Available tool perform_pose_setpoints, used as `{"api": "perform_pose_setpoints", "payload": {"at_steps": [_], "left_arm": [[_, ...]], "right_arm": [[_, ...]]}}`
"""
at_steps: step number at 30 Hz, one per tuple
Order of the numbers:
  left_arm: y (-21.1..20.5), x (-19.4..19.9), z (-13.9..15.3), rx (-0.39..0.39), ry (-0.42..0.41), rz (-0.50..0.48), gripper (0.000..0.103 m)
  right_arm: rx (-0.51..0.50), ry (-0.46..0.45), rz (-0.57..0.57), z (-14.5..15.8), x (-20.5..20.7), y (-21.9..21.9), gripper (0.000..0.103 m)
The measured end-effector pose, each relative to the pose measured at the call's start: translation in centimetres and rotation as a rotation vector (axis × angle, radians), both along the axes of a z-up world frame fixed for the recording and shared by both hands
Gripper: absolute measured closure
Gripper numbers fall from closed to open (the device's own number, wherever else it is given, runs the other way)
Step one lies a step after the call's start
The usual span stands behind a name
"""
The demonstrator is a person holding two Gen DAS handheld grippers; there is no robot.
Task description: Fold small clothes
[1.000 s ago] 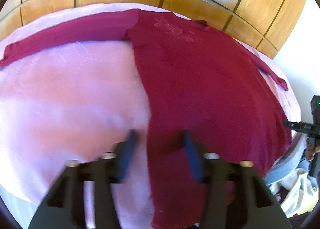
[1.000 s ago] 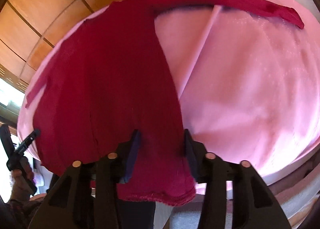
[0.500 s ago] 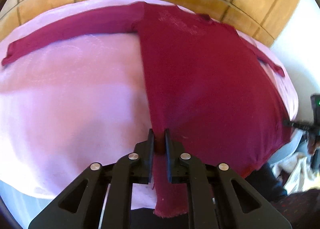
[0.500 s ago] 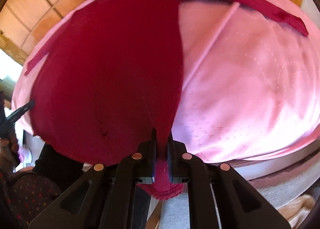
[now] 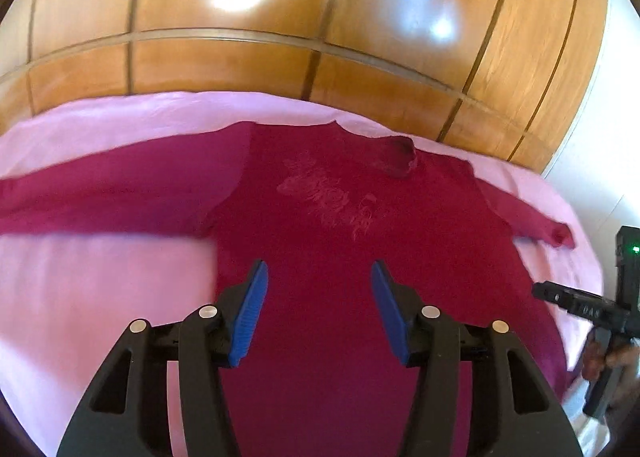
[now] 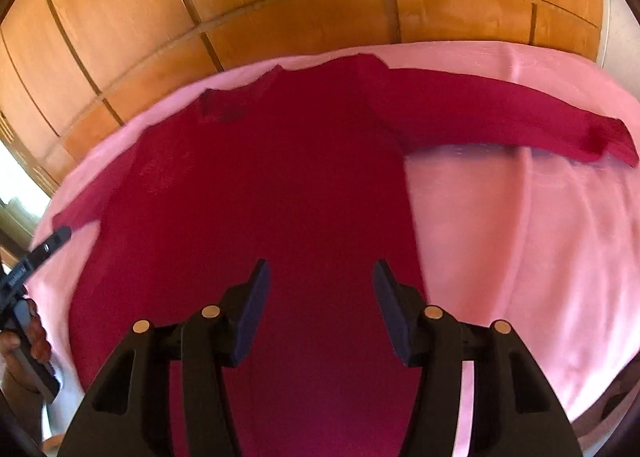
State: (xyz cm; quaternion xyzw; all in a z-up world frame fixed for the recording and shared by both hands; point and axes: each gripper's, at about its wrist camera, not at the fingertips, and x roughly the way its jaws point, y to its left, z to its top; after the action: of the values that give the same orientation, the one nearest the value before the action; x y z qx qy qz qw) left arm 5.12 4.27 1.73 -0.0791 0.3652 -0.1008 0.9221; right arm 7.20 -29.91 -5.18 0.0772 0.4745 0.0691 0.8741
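Observation:
A dark red long-sleeved top (image 5: 340, 241) lies flat, front up, on a pink sheet, with a pale print on the chest and both sleeves spread out sideways. It also fills the right wrist view (image 6: 280, 193). My left gripper (image 5: 318, 293) is open and empty, hovering over the top's lower left part. My right gripper (image 6: 320, 293) is open and empty, hovering over the top's lower right part near its side edge. The right gripper also shows at the edge of the left wrist view (image 5: 576, 305), and the left gripper at the edge of the right wrist view (image 6: 40, 253).
The pink sheet (image 5: 88, 297) covers a bed; it also shows in the right wrist view (image 6: 540, 257). Wooden wardrobe panels (image 5: 320, 17) stand right behind the bed. A white wall (image 5: 600, 137) is at the right.
Both grippers closed on the top's lower hem corners half a second ago, then let go. Both are now open and further up over the garment, which lies flatter.

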Motion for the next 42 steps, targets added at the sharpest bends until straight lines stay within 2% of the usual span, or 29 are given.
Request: {"api": "perform_pose_setpoints", "payload": {"at_steps": [2, 5, 6, 8, 9, 11, 12, 14, 16, 18, 20, 22, 24, 25, 28, 30, 32, 33, 34, 35, 38, 40, 42], "left_arm": [[-1.2, 1.4, -1.3, 0.058, 0.005, -0.005, 0.05], [-1.7, 3.2, -4.6, 0.125, 0.058, 0.002, 0.05], [-1.3, 3.7, -6.0, 0.111, 0.099, -0.001, 0.05], [-0.4, 4.0, -6.2, 0.044, 0.104, -0.007, 0.043], [0.0, 4.0, -6.1, 0.013, 0.107, -0.011, 0.041], [-0.1, 3.9, -6.1, 0.018, 0.099, -0.018, 0.037], [-0.3, 4.0, -6.0, 0.025, 0.098, -0.022, 0.035], [-0.6, 4.1, -6.1, 0.045, 0.1, -0.028, 0.033], [-0.7, 4.1, -6.1, 0.057, 0.1, -0.029, 0.032], [-0.9, 4.3, -6.3, 0.059, 0.102, -0.032, 0.031], [-1.1, 4.3, -6.3, 0.059, 0.103, -0.04, 0.028], [-1.2, 4.1, -6.4, 0.063, 0.102, -0.041, 0.028], [-1.3, 4.1, -6.4, 0.067, 0.102, -0.041, 0.028], [-1.3, 4.2, -6.4, 0.068, 0.103, -0.041, 0.028], [-1.4, 4.3, -6.5, 0.072, 0.105, -0.046, 0.026], [-1.5, 4.4, -6.5, 0.079, 0.107, -0.049, 0.025], [-1.6, 4.4, -6.5, 0.086, 0.108, -0.05, 0.025], [-1.6, 4.5, -6.5, 0.088, 0.108, -0.05, 0.025], [-1.6, 4.5, -6.5, 0.089, 0.109, -0.05, 0.025], [-1.6, 4.5, -6.5, 0.09, 0.109, -0.05, 0.025], [-1.6, 4.5, -6.5, 0.09, 0.109, -0.05, 0.025], [-1.6, 4.5, -6.5, 0.09, 0.109, -0.05, 0.025], [-1.6, 4.5, -6.5, 0.089, 0.109, -0.05, 0.025]], "right_arm": [[-0.015, 0.033, -0.019, -2.1, 0.6, 0.3, 0.05], [-0.061, -0.033, 0.012, -3.3, -1.2, 0.0, 0.048], [-0.055, -0.043, 0.015, -3.3, -2.1, -0.5, 0.048], [-0.006, -0.065, -0.002, -3.5, -2.8, -1.2, 0.046], [0.028, -0.07, 0.019, -3.6, -2.7, -1.3, 0.036], [0.064, -0.074, 0.074, -3.4, -2.8, -0.8, 0.016], [0.072, -0.075, 0.09, -3.3, -2.8, -0.8, 0.012], [0.117, -0.056, 0.1, -2.5, -2.6, -1.4, 0.013], [0.213, -0.065, 0.038, -1.2, -2.5, -3.8, 0.02], [0.283, -0.109, -0.082, -0.1, -2.3, -7.6, 0.02], [0.351, -0.135, -0.283, 0.4, -1.7, -13.5, 0.023], [0.39, -0.136, -0.467, -0.1, -1.1, -18.9, 0.039], [0.402, -0.131, -0.644, -1.1, -0.2, -24.3, 0.051], [0.423, -0.131, -0.69, -1.5, 0.2, -26.1, 0.055], [0.485, -0.127, -0.824, -2.7, 1.9, -31.1, 0.056], [0.519, -0.137, -0.852, -3.0, 2.8, -32.7, 0.056], [0.507, -0.146, -0.881, -3.0, 3.6, -33.9, 0.056], [0.48, -0.139, -0.896, -3.0, 4.0, -34.4, 0.061], [0.433, -0.121, -0.908, -3.0, 4.3, -34.6, 0.087], [0.356, -0.093, -0.92, -3.0, 4.6, -34.9, 0.099], [0.266, -0.089, -0.962, -2.7, 3.9, -35.7, 0.098], [0.234, -0.071, -0.94, -2.3, 3.9, -35.1, 0.098], [0.227, -0.091, -0.902, -1.2, 3.7, -33.9, 0.098]]}}
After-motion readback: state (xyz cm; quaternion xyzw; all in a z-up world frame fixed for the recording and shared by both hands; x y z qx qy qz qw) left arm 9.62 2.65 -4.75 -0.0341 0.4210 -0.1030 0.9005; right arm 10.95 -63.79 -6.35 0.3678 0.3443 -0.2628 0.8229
